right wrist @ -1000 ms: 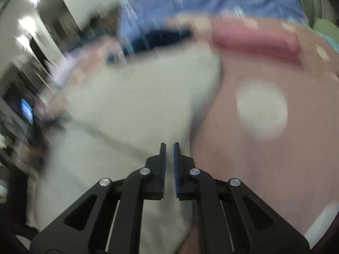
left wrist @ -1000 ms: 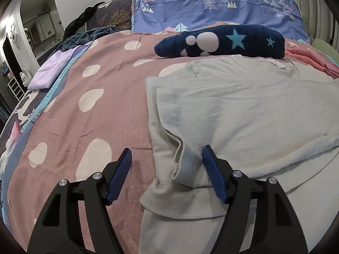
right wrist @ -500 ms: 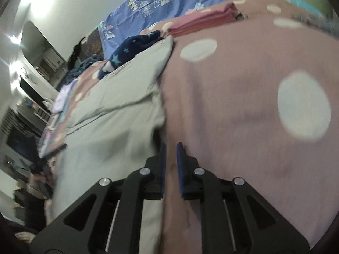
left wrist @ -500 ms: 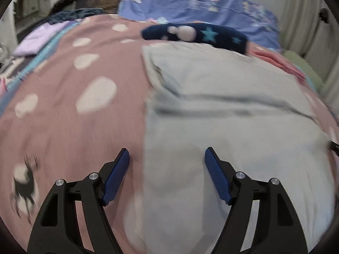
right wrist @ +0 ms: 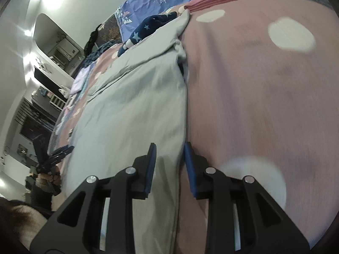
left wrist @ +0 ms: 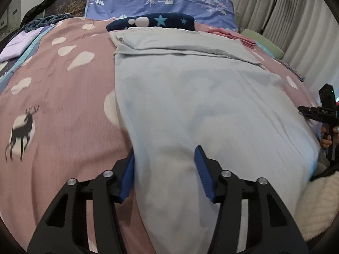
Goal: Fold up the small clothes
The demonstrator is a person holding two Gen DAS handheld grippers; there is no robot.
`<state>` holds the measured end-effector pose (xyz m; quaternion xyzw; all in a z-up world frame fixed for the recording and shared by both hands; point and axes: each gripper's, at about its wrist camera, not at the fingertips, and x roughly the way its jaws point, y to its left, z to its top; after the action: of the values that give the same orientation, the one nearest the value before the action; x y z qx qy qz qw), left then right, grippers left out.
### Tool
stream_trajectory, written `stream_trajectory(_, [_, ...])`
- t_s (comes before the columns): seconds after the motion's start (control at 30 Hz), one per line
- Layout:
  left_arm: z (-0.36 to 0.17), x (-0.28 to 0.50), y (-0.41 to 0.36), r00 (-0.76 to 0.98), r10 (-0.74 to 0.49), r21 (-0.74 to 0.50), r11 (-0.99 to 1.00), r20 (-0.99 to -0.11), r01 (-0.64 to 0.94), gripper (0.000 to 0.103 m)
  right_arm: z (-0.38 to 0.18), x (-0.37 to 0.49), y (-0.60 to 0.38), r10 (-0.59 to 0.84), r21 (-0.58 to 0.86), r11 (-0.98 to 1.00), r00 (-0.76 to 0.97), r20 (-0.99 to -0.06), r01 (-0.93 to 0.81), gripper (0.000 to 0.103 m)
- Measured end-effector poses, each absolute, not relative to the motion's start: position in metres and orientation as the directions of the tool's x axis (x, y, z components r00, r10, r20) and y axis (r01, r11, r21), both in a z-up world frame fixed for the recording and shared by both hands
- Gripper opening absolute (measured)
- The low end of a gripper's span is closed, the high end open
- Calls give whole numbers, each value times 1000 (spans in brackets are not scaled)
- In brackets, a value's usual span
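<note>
**Pale grey garment flat on bed, a gripper at each near corner**

The pale grey-green cotton garment (left wrist: 190,97) lies spread on the pink bedspread with white spots (left wrist: 59,97), its far end folded over in a band.

Left wrist view: the left gripper (left wrist: 164,170) has its jaws spread wide and straddles the garment's near left edge; the left blue pad sits at the hem, the right pad over the cloth. Nothing is pinched. Far behind lie a navy fleece roll with stars (left wrist: 152,22), folded pink cloth (left wrist: 233,36) and a blue pillow with tree print (left wrist: 161,0). At the right edge the other tool shows only partly.

Right wrist view: the right gripper (right wrist: 169,165) has its jaws partly apart, one pad either side of the garment's right edge, not closed on it. This view alone shows the room's left side: a dark screen (right wrist: 48,84) and shelving.
</note>
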<state>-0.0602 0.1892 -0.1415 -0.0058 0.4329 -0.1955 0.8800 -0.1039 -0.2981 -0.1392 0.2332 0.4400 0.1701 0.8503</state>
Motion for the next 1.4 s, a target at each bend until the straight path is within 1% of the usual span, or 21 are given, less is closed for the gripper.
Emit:
stream_trajectory(0.1, [-142, -82, 194, 527, -405, -240, 904, -747, 354, 48, -143, -128, -303, 539, 599, 796, 547, -640, -84, 28])
stream_trajectory(0.23, [-141, -108, 195, 488, -466, -300, 874, -738, 382, 47, -143, -159, -304, 590, 639, 762, 521, -617, -105, 30])
stream_trajectory(0.37, [-143, -121, 193, 491, -464, -297, 875, -737, 382, 47, -144, -170, -295, 621, 653, 744, 507, -598, -142, 40])
stream_trajectory(0.47, [-144, -118, 194, 502, -464, -317, 880, -730, 353, 47, -144, -163, -288, 633, 662, 733, 512, -581, -155, 42])
stream_trajectory(0.53, [-141, -119, 194, 512, -451, -308, 888, -731, 342, 44, -144, -164, -283, 631, 656, 737, 512, -583, -162, 32])
stream_trajectory(0.57, [-141, -121, 196, 517, -447, -309, 891, -730, 334, 35, -145, -164, -282, 635, 658, 735, 504, -585, -162, 22])
stream_trajectory(0.6, [-140, -122, 201, 523, -457, -329, 887, -719, 324, 21, -147, -165, -283, 641, 667, 729, 499, -584, -156, 12])
stream_trajectory(0.63, [-140, -123, 208, 528, -473, -355, 881, -706, 314, 13, -148, -164, -285, 644, 680, 720, 502, -578, -140, 11])
stream_trajectory(0.67, [-140, -122, 221, 547, -505, -420, 862, -667, 284, 3, -149, -167, -288, 648, 695, 706, 516, -560, -132, 8])
stream_trajectory(0.7, [-139, -121, 229, 563, -514, -450, 854, -647, 262, 2, -148, -166, -292, 656, 713, 689, 529, -538, -131, 7])
stream_trajectory(0.77, [-130, -119, 242, 610, -520, -492, 839, -598, 233, 2, -137, -159, -295, 674, 745, 651, 563, -478, -148, 7])
stream_trajectory(0.83, [-111, -118, 241, 651, -527, -491, 831, -546, 261, 2, -116, -150, -296, 682, 752, 630, 602, -416, -193, 6])
stream_trajectory(0.93, [-61, -119, 228, 719, -532, -440, 831, -447, 342, 2, -58, -137, -294, 681, 717, 622, 670, -296, -315, 6])
stream_trajectory(0.97, [-36, -121, 222, 746, -533, -414, 831, -399, 372, 2, -40, -136, -293, 682, 703, 618, 685, -257, -352, 6])
stream_trajectory(1.03, [-8, -128, 216, 776, -524, -376, 838, -351, 396, 1, -10, -142, -293, 686, 674, 611, 703, -190, -414, 6])
stream_trajectory(1.07, [9, -135, 213, 793, -515, -349, 845, -326, 405, 1, 12, -151, -291, 671, 631, 633, 724, -160, -448, 6])
stream_trajectory(1.2, [47, -168, 211, 838, -483, -282, 866, -256, 413, 1, 52, -192, -296, 633, 505, 700, 766, -111, -505, 6])
stream_trajectory(1.27, [51, -184, 216, 847, -472, -297, 868, -246, 398, 1, 59, -217, -300, 607, 451, 733, 788, -98, -509, 6])
stream_trajectory(1.33, [45, -201, 222, 850, -461, -334, 867, -255, 370, 1, 55, -238, -308, 581, 451, 750, 807, -101, -484, 6])
stream_trajectory(1.4, [39, -215, 226, 857, -447, -359, 867, -256, 345, 0, 47, -247, -312, 556, 465, 766, 820, -134, -444, 6])
